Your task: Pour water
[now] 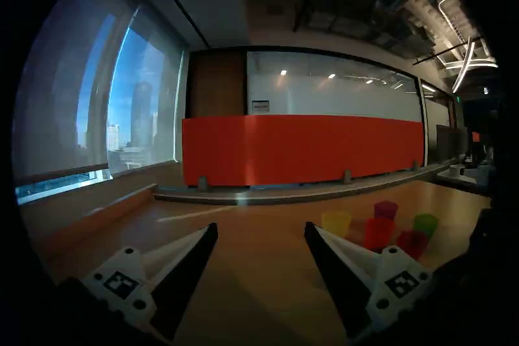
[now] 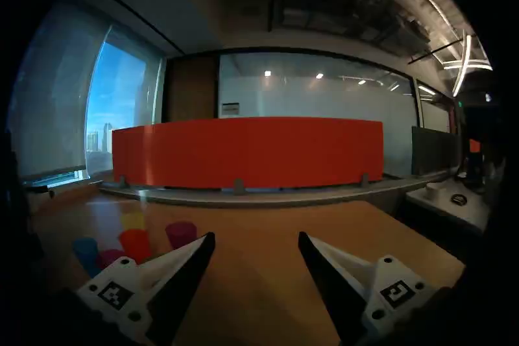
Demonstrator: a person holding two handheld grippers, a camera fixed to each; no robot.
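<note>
Coloured cups (image 1: 378, 232) stand clustered on the wooden counter (image 1: 259, 281), to the right of the left hand-held gripper (image 1: 261, 225) and to the left of the right hand-held gripper (image 2: 256, 235), both released and empty, apparently flanking the cluster so each can take a cup.

cups (image 1: 378, 232): clustered on table (image 1: 259, 261) | divider panel (image 1: 298, 150): behind table, along far edge | window (image 1: 139, 122): left of divider panel

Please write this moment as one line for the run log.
left gripper: open, empty | right gripper: open, empty | coloured cups: grouped on wooden table, none held | stage: before any grasp
</note>
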